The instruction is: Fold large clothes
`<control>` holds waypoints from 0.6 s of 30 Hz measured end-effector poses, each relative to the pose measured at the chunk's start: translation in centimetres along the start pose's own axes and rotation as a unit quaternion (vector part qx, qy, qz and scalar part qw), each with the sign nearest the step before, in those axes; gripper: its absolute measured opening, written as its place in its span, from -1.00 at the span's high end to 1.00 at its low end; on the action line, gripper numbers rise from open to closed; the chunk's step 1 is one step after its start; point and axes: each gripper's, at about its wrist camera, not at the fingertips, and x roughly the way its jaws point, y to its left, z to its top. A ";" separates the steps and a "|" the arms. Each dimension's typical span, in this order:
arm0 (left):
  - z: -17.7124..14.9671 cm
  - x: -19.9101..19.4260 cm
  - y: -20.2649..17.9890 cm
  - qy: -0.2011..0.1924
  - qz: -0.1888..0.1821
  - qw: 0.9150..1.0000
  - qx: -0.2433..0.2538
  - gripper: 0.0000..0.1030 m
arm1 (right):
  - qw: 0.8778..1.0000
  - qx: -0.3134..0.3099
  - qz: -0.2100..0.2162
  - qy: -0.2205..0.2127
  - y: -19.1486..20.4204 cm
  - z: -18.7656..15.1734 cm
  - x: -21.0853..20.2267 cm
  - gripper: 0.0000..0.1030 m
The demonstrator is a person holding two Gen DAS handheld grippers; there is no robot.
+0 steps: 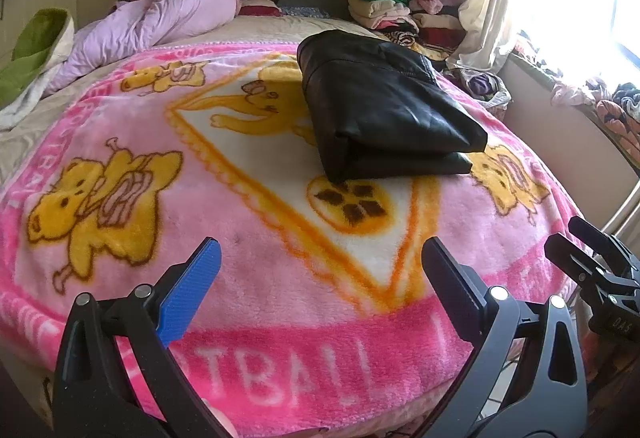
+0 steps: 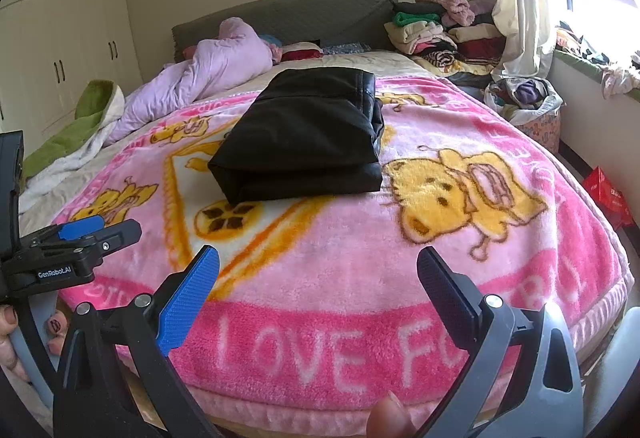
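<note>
A folded black leather garment (image 1: 384,106) lies on the pink cartoon blanket (image 1: 248,278). The left gripper (image 1: 320,278) hangs above the blanket's near edge, jaws spread wide and empty.

The black leather-look garment (image 1: 384,106) (image 2: 304,134) lay folded into a thick, neat rectangular bundle with stacked layers showing at its near edge, resting flat on the pink cartoon blanket (image 1: 248,278) (image 2: 400,278) mid-bed.

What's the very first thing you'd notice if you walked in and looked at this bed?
The bright pink blanket with yellow cartoon bears covers the near end of the bed. A folded black leather garment lies in its middle. Both grippers, left and right, are open at the foot of the bed, touching nothing.
</note>
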 end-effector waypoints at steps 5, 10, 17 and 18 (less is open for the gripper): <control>0.0 0.0 0.1 -0.001 0.003 1.000 0.000 -0.83 | 1.000 -0.001 0.001 0.001 0.1 0.0 0.0 -0.91; 0.0 0.0 0.3 0.002 0.004 1.000 0.001 -0.83 | 1.000 0.001 0.001 0.000 0.1 0.0 0.0 -0.91; 0.0 0.0 0.2 0.002 0.003 1.000 0.001 -0.83 | 1.000 0.000 0.001 0.001 0.1 0.1 0.0 -0.92; 0.0 0.0 0.2 0.002 0.004 1.000 0.001 -0.83 | 1.000 0.000 0.001 0.001 0.1 0.1 0.0 -0.91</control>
